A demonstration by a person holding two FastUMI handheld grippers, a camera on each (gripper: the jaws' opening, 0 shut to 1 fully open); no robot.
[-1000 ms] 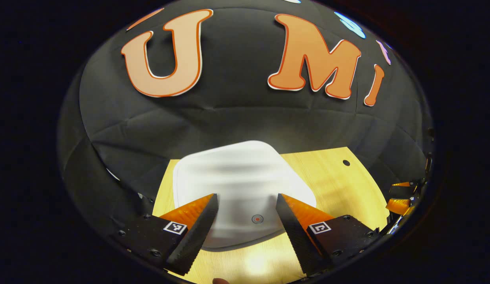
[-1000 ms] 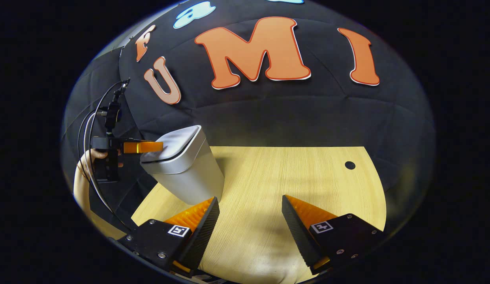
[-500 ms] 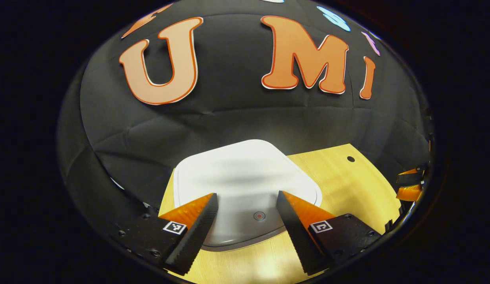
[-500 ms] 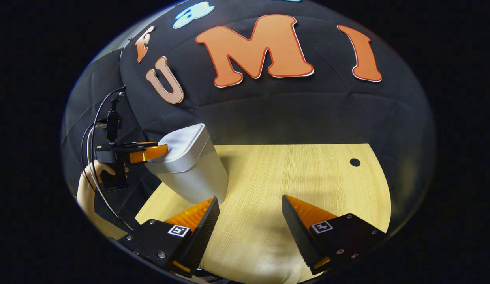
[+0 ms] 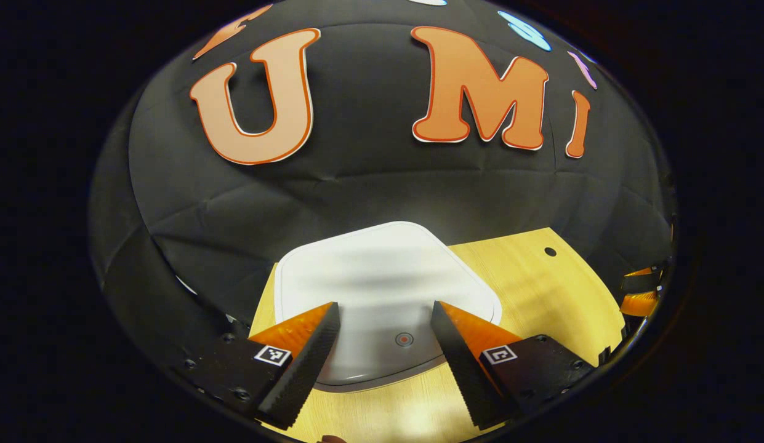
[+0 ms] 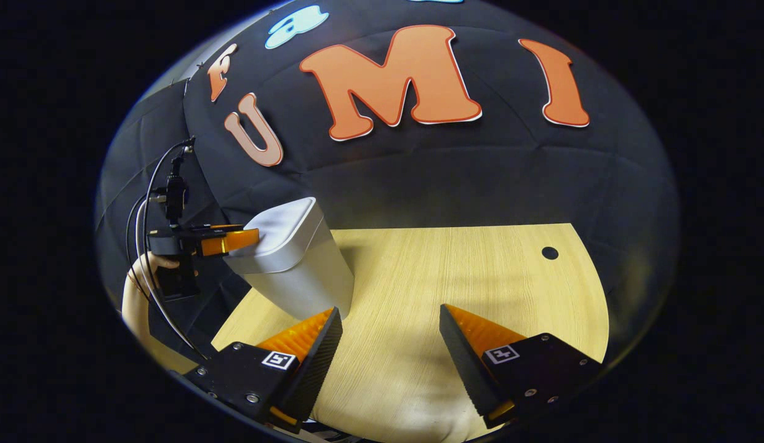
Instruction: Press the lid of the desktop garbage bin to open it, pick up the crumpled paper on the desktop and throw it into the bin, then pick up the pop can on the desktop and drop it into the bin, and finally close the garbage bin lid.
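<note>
One closed bin (image 6: 298,261), two grippers, left gripper (image 5: 385,314), right gripper (image 6: 391,320), both spread.

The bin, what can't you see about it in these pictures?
- Inside of the bin: hidden by its shut lid in both views.
- Whether the left tool touches the lid: too small, seen edge-on in the right gripper view.
- Lid's near edge: partly covered by the tool's fingers in the left gripper view.

The garbage bin (image 6: 295,264) looks like smooth plastic with a soft satin sheen, and its lid (image 5: 382,289) is equally smooth. Under the bin, the desktop (image 6: 455,277) shows pale wood grain, matt. Behind the bin hangs creased matt cloth (image 6: 455,178).
</note>
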